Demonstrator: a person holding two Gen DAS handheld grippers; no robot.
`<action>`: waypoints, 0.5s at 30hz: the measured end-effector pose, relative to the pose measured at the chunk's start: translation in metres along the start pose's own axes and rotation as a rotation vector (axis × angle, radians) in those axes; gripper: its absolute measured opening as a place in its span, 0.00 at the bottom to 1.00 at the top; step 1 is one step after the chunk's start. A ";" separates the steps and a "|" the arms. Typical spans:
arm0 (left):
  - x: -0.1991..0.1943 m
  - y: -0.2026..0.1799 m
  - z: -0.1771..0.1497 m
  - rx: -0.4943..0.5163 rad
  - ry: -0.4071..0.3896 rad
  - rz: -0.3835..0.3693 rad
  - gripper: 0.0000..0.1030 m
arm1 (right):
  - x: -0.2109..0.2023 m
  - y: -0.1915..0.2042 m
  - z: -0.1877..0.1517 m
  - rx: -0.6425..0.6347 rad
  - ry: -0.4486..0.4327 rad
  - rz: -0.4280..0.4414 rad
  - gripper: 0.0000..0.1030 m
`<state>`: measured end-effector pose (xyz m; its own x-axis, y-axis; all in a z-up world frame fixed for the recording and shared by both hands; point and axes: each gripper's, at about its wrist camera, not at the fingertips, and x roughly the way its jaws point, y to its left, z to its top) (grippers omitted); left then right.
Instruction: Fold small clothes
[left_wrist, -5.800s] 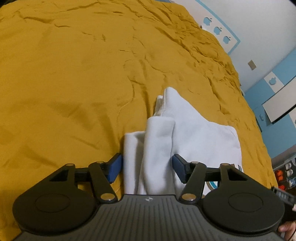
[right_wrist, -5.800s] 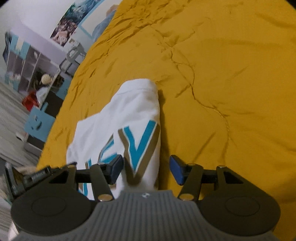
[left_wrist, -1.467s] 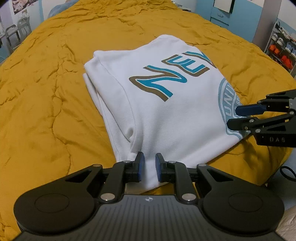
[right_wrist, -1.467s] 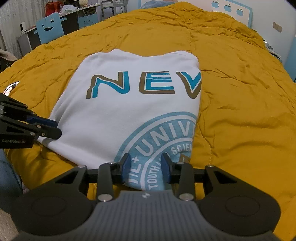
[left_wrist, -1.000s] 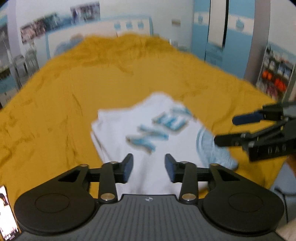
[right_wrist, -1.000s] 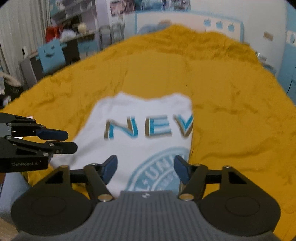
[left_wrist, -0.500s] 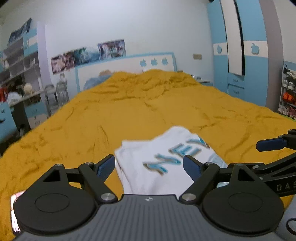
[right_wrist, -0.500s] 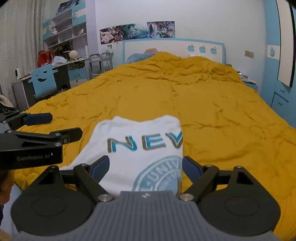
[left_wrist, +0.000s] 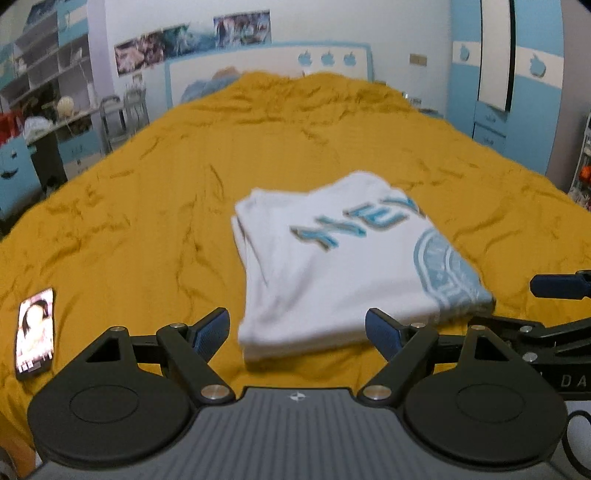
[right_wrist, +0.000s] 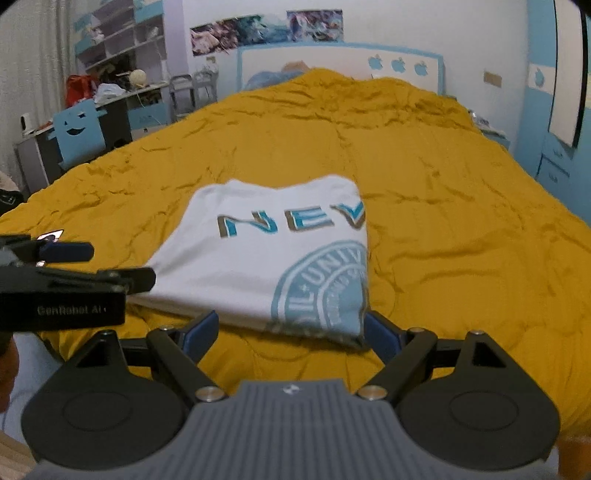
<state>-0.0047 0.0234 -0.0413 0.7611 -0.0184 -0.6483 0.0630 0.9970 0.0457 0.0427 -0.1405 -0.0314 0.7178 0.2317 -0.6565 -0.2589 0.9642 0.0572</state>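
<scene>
White folded T-shirt with blue lettering (left_wrist: 332, 266) lies flat on the mustard-yellow bed quilt (left_wrist: 147, 206), near its foot edge. Left gripper (left_wrist: 297, 334) and right gripper (right_wrist: 286, 334): jaws wide, empty. Fold looks finished; best to back off cleanly. Phone (left_wrist: 35, 328) at 9 o'clock.

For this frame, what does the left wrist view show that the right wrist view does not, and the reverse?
Only the left wrist view shows the whole lit phone lying on the bedspread, left of the shirt. Only the right wrist view shows the blue smiley-face chair by the desk. Both show the folded white shirt flat on the yellow bedspread, with the left gripper and right gripper open and holding nothing.
</scene>
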 end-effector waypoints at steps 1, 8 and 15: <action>0.001 0.000 -0.003 0.000 0.015 -0.006 0.94 | 0.001 0.001 -0.002 0.004 0.013 0.001 0.79; 0.003 -0.006 -0.008 0.015 0.038 -0.017 0.94 | 0.005 0.001 -0.006 0.005 0.035 -0.017 0.79; 0.004 -0.006 -0.007 0.012 0.044 -0.022 0.94 | 0.008 -0.001 -0.006 0.016 0.041 -0.019 0.79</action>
<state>-0.0067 0.0183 -0.0499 0.7306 -0.0364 -0.6818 0.0874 0.9953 0.0406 0.0443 -0.1402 -0.0410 0.6954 0.2084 -0.6877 -0.2354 0.9703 0.0561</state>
